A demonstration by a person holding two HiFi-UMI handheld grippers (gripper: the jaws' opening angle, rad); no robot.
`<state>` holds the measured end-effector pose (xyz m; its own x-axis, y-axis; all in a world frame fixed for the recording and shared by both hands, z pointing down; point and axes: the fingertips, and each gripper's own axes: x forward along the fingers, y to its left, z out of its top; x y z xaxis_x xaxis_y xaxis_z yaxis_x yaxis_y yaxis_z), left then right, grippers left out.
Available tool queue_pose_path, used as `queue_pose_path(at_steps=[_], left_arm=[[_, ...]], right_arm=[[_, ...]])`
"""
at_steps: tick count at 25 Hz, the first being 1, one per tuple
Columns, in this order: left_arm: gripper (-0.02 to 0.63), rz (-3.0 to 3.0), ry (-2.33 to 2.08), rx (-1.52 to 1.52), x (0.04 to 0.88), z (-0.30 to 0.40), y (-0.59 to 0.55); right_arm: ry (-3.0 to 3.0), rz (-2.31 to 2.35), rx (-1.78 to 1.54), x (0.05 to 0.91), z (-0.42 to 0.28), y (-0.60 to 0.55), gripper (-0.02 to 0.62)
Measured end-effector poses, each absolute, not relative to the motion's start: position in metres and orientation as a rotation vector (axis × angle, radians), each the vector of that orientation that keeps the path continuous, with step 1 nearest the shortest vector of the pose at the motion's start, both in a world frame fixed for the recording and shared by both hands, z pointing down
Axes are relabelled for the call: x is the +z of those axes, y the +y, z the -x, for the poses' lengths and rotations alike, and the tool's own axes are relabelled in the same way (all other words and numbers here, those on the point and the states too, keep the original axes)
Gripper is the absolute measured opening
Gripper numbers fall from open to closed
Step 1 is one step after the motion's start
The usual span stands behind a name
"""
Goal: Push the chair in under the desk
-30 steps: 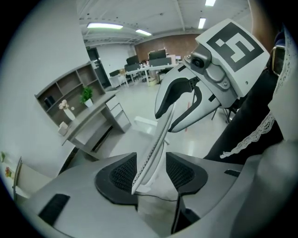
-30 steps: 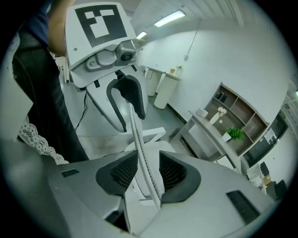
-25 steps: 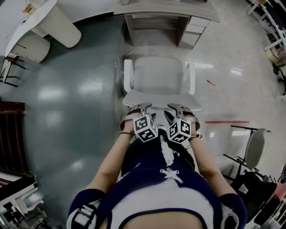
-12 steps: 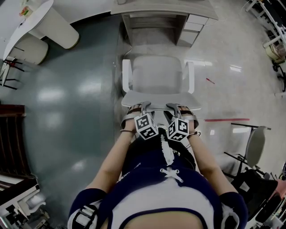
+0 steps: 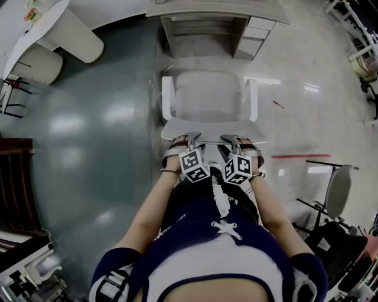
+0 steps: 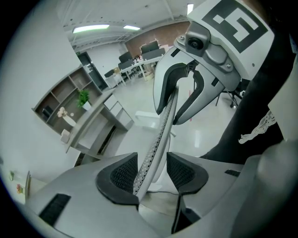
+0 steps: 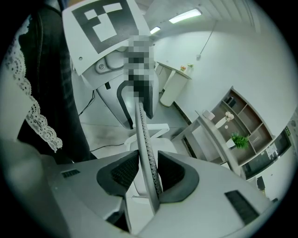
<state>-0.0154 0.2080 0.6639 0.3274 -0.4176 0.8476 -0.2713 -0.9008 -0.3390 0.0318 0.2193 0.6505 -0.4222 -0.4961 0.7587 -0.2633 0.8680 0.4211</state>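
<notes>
on a glossy floor [image 5: 88,130], a grey table [image 5: 218,10] with an open kneehole faces a white office chair [image 5: 209,97], whose seat stands just short of the opening and not yet under the top. behind the chair a person sets the left gripper [image 5: 190,139] and the right gripper [image 5: 234,140] side by side on the mesh backrest [image 5: 209,128]. each pair of jaws stands apart astride its thin top edge, unclamped.
</notes>
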Motion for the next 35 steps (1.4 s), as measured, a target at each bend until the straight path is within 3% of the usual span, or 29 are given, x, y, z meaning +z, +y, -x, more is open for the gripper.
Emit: queue_pose_path(at_steps=[35], left_arm=[[0.19, 2.621, 0.663, -1.487, 0.655, 0.016, 0.141]], right_arm=[[-1.997, -0.598, -0.283, 0.654, -0.03, 0.148, 0.126]])
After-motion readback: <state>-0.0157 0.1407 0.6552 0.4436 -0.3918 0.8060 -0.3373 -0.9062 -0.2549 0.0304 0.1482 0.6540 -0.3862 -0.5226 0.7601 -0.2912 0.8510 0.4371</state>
